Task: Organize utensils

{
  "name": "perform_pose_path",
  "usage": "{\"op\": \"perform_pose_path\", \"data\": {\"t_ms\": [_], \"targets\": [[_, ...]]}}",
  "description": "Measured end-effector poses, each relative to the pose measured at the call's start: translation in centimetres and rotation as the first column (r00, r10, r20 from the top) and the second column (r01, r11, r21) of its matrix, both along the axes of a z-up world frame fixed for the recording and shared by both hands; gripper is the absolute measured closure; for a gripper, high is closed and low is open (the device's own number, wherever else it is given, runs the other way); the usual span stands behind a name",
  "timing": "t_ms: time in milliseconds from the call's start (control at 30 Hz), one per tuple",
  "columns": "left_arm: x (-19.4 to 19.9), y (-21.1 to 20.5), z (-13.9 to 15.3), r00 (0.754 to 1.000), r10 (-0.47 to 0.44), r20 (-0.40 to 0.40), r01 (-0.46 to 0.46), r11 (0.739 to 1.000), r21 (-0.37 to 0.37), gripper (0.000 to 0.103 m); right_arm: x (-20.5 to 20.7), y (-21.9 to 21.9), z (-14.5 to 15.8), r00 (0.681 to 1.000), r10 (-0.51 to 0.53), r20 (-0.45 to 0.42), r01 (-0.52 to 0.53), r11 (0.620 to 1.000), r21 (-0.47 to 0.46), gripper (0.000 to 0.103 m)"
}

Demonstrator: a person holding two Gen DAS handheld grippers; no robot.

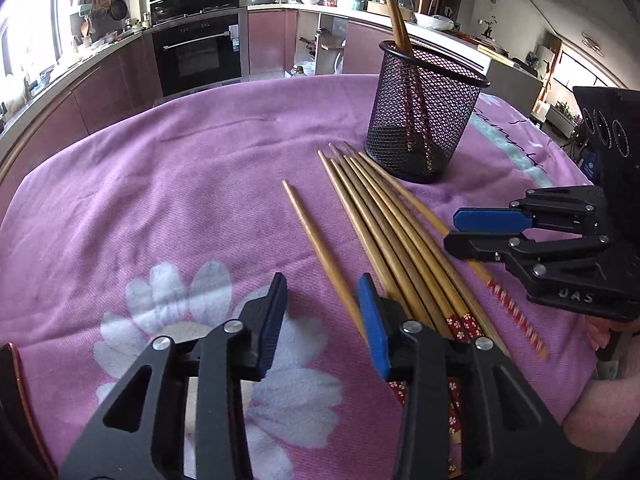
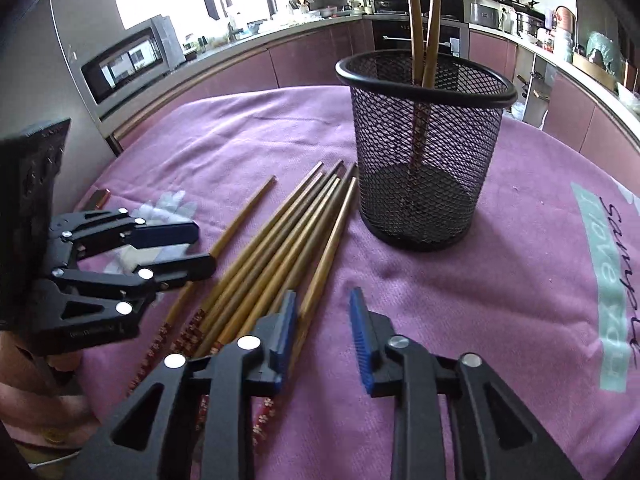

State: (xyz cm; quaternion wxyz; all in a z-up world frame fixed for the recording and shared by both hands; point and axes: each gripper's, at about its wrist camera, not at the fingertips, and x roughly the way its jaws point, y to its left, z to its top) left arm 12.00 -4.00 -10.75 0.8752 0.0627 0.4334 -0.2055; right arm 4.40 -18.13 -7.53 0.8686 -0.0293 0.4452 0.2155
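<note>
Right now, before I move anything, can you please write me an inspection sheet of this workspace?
Surface: pink cloth with a flower print.
Job's things: black mesh holder upright with two chopsticks standing in it; bundle of chopsticks lying beside it; single chopstick lying apart from the bundle.
Clutter: small reddish-brown object at the cloth's edge, cannot identify.
Grippers: left gripper open, the single chopstick between its jaws; right gripper open, next to the bundle.
Cables: nothing seen.
Surroundings: kitchen counters, oven, microwave.
</note>
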Motion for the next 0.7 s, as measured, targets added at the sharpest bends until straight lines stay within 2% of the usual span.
{"op": "perform_pose_path", "data": {"t_ms": [333,433,567,700], "targets": [[0.8,-0.3,-0.1,1.000,0.010,-0.005,-0.010,1.000,0.001,0.068,0.5,1.2,-0.1,1.000,-0.005,0.026,0.007,0.999,-0.051,0.084],[1.1,-0.5,-0.1,1.000,0.027,-0.002,-0.027,1.000,0.006,0.075,0.7,1.6,-0.1,0.999,-0.007,0.036,0.009,0.998,-0.060,0.086],[1.4,-0.7,-0.2,0.999,0.053,0.003,-0.053,0.999,0.010,0.087,1.1,1.7,-0.1,0.999,-0.015,0.038,0.017,0.999,-0.051,0.094],[1.5,-0.5,-0.2,0.996,0.085,-0.005,-0.085,0.996,-0.013,0.092,1.1,1.6,-0.1,0.999,-0.024,0.036,0.026,0.999,-0.035,0.095]]}}
